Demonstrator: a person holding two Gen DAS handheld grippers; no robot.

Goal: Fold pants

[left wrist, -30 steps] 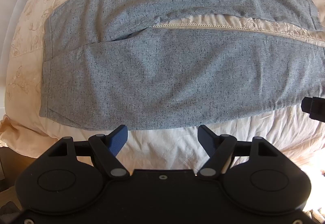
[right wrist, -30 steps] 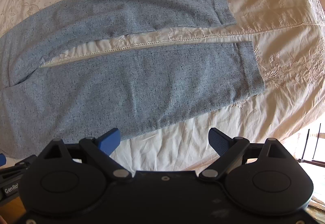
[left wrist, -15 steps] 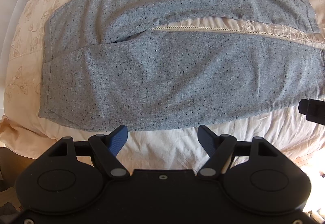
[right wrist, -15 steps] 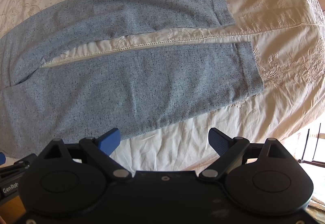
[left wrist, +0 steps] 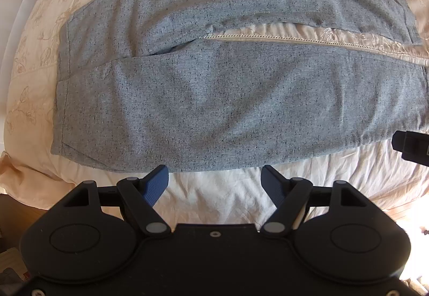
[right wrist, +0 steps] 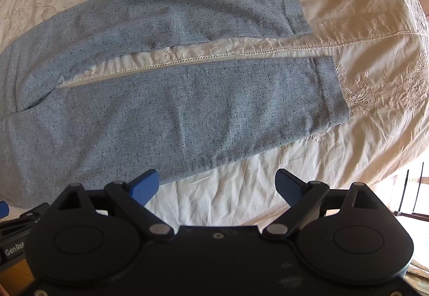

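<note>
The pants (left wrist: 214, 97) lie flat and unfolded across the bed (left wrist: 230, 196), waistband toward the left in the left wrist view, both legs running out to the right with a narrow strip of bedspread (right wrist: 348, 14) showing between them. In the right wrist view the two cuffs end side by side, the near leg (right wrist: 187, 108) reaching slightly further than the far leg (right wrist: 174, 17).

The cloth is a speckled grey-blue weave that looks light and limp; I judge it will drape and sag wherever it is not supported, and will slide easily over the smooth bedspread, so a single pinch would likely drag it askew. The hemmed parts look like the firmest places to take hold: the near corner of the waistband and the near cuff, one per tool, so the near leg can be carried over the far one.

The left tongs (left wrist: 214, 180) hang spread wide and empty just beside the near edge of the pants at the hip. The right tongs (right wrist: 217, 183) are likewise spread and empty, just short of the near leg's edge. Nothing has been folded yet.
</note>
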